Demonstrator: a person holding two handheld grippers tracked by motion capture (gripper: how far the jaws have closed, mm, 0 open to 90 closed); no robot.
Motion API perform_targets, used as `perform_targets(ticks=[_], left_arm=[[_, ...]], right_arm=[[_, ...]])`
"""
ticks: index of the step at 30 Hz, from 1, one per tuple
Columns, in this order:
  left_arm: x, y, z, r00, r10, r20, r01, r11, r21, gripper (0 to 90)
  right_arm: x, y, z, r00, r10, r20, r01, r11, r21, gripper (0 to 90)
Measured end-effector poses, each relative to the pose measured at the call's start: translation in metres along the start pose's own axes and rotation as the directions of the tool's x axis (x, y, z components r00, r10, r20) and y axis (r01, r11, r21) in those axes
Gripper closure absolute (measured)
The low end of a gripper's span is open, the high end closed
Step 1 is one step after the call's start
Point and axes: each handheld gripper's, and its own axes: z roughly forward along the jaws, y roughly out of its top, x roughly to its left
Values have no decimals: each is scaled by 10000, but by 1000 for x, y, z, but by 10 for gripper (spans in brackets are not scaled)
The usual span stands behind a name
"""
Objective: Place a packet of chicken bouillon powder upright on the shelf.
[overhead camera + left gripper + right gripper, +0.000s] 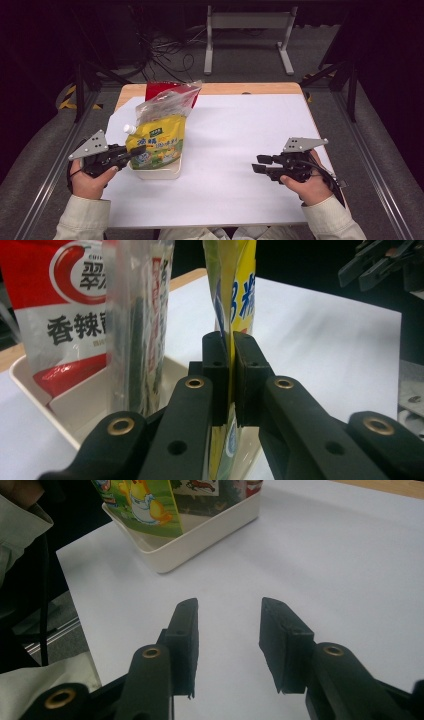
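A yellow spouted pouch [157, 141] stands in a cream tray [156, 173] at the table's left. My left gripper [134, 151] is shut on the yellow pouch's edge [239, 295], the pads pressed on it from both sides in the left gripper view [231, 365]. Behind it in the tray stand a clear plastic bag [140, 315] and a red snack bag [60, 310]. My right gripper [260, 164] hovers open over the white sheet at the right, nothing between its fingers [229, 630]. The tray's corner [195, 535] lies ahead of it.
A white sheet [240, 145] covers most of the wooden table [250, 88]. Black cables and a grey metal frame [247, 30] lie on the floor beyond the far edge. Rails run along both sides of the table.
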Motion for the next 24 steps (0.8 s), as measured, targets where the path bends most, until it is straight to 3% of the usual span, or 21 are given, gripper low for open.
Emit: perform_targets(ticks=[16,24], left_arm=[[9,-11,8,9985,-555,15,551,9946,880,859],[11,-15,10,9964,-675,-506,748,9843,1596,859]], right_arm=[[-1,-1,1,10000,79,-12,-79,9999,75,588],[-1,-2,2,9999,117,21,-117,9999,82,576]])
